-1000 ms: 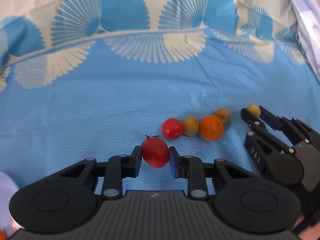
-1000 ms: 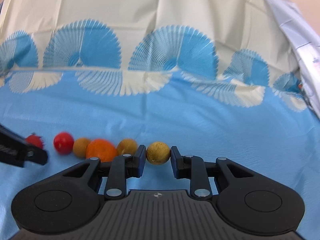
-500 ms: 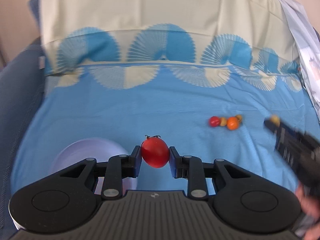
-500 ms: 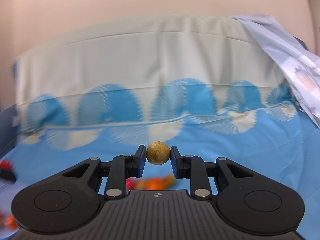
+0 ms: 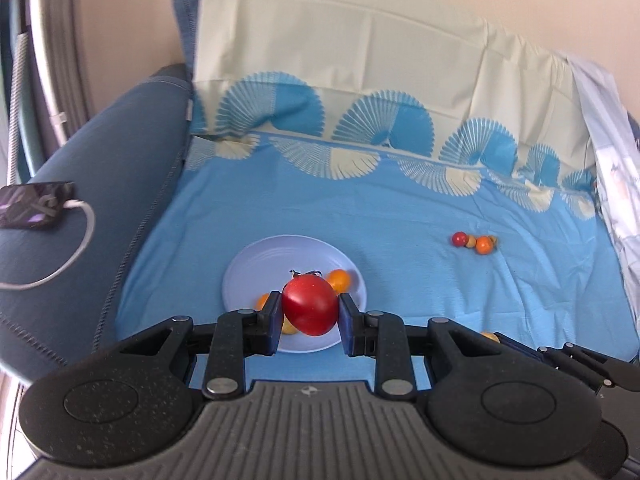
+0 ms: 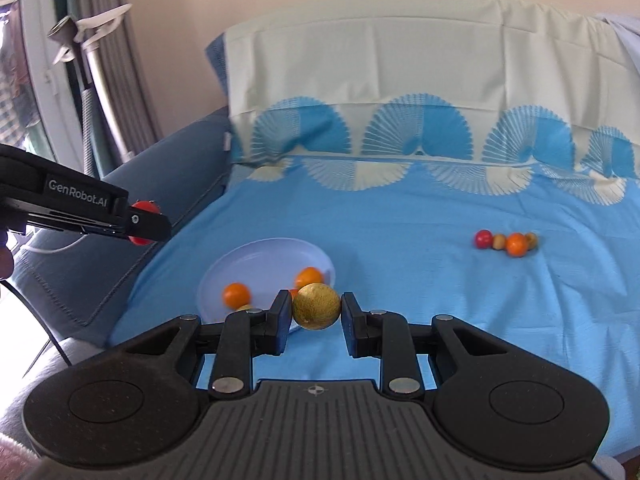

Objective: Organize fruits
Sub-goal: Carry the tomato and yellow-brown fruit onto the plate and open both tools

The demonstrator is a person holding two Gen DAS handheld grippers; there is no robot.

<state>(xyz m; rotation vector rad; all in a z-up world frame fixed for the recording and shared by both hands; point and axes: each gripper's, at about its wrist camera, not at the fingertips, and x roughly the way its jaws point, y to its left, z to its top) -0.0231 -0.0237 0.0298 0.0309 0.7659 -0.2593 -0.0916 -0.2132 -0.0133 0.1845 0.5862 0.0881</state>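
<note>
My left gripper (image 5: 310, 312) is shut on a red tomato (image 5: 310, 309) and holds it above the near side of a pale blue plate (image 5: 256, 268). The plate holds several orange and yellow fruits (image 5: 338, 279). My right gripper (image 6: 316, 307) is shut on a brown-yellow round fruit (image 6: 316, 306), just right of the plate (image 6: 256, 264). The left gripper also shows in the right wrist view (image 6: 144, 222) with the tomato. A row of small fruits (image 5: 476, 241) lies on the blue sheet at the right, also in the right wrist view (image 6: 506, 241).
The sheet (image 5: 400, 240) covers a sofa with a pillow (image 5: 360, 80) at the back. A dark blue armrest (image 5: 100, 200) at the left carries a phone (image 5: 32, 204) and a white cable. A pale cloth (image 5: 612, 200) lies at the right edge.
Both grippers have lifted away from the fruit row and moved left toward the plate, each carrying its fruit. The plate has come into full view in both cameras.
</note>
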